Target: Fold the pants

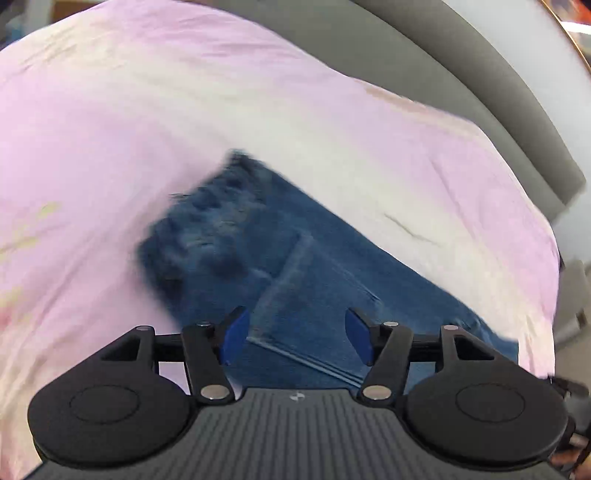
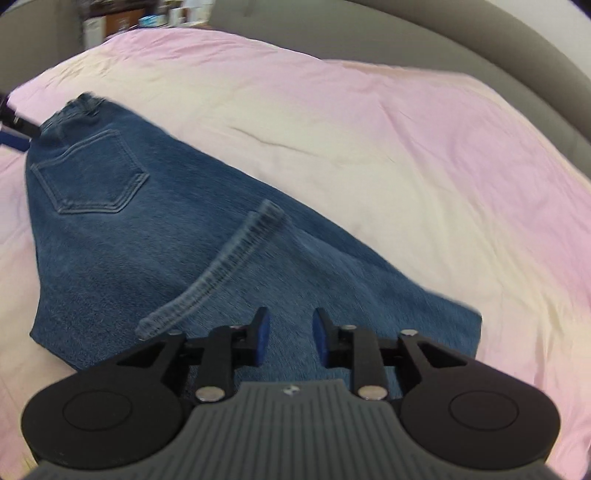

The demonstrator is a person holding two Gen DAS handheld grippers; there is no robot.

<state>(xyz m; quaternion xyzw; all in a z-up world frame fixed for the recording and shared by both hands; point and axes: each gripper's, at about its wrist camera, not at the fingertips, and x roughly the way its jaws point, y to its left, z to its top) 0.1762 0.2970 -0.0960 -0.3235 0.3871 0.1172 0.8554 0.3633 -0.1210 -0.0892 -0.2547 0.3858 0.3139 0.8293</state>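
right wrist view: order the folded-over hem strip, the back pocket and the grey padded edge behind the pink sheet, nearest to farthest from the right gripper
1. Stitched denim hem strip, just up-left of the right gripper.
2. Blue denim back pocket, far left.
3. Grey padded edge, along the top, past the pink sheet.

Left wrist view: the folded blue denim pants (image 1: 295, 258) are smeared by motion, so the far waistband end (image 1: 221, 192) shows no seam or belt loop clearly; their near edge is hidden behind the black-and-grey body of the left gripper (image 1: 295, 338). The pale pink bed sheet (image 1: 110, 129) runs off the left edge. Right wrist view: the near edge of the pants (image 2: 184, 240) lies behind the right gripper (image 2: 290, 338). A dark object (image 2: 16, 127) at the far left edge is cut off and unidentifiable. The cluttered shelf (image 2: 147, 18) beyond is too small to read.
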